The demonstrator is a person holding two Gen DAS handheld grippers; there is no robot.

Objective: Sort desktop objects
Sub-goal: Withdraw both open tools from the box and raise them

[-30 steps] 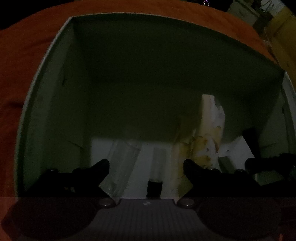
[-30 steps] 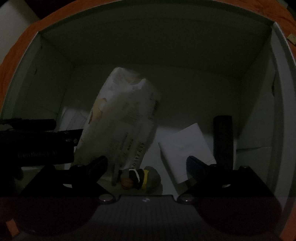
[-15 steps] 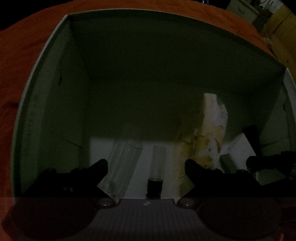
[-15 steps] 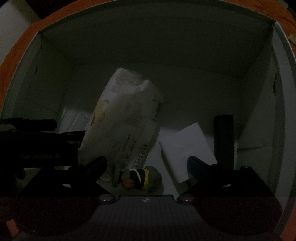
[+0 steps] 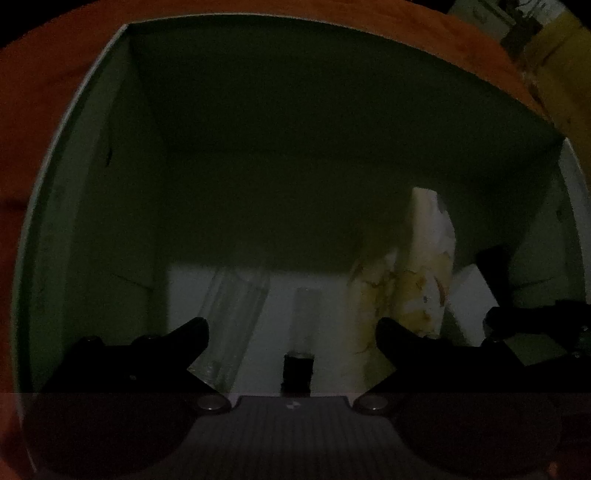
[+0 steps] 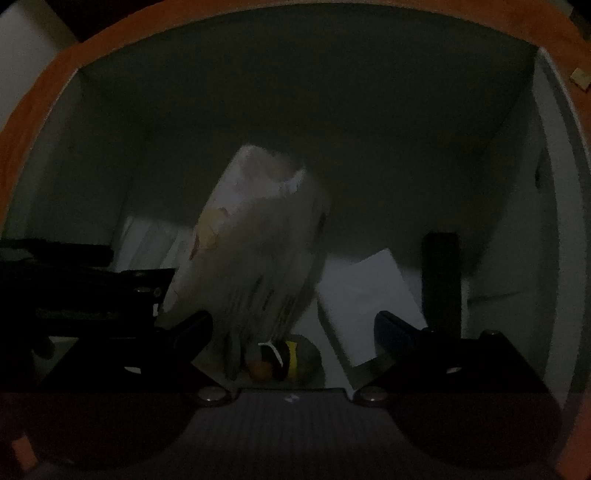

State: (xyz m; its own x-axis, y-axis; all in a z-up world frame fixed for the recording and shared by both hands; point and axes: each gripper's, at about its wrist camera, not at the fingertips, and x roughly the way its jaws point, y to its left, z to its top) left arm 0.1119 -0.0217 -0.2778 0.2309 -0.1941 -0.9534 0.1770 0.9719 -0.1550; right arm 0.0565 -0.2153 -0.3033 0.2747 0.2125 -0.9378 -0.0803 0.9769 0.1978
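In the dim box (image 5: 92,206), our left gripper (image 5: 291,332) spread wide, jaws just opened, pads touching nothing.
Nearest, the small clear vial (image 5: 301,332) on the floor: light, slick, maybe fragile; we'd pinch mid-barrel. Beyond, crinkly packet (image 5: 424,277). Right gripper (image 6: 293,325) also spread.

Lighting is very poor throughout; both views are dim and grainy. An orange cloth (image 5: 55,74) covers the surface around the scene, with folds visible at the left. At the upper right of the left view, a yellow object (image 5: 565,66) and pale furniture (image 5: 480,11) stand beyond it, too blurred to identify. A pale wall (image 6: 22,48) shows at the right view's upper left.
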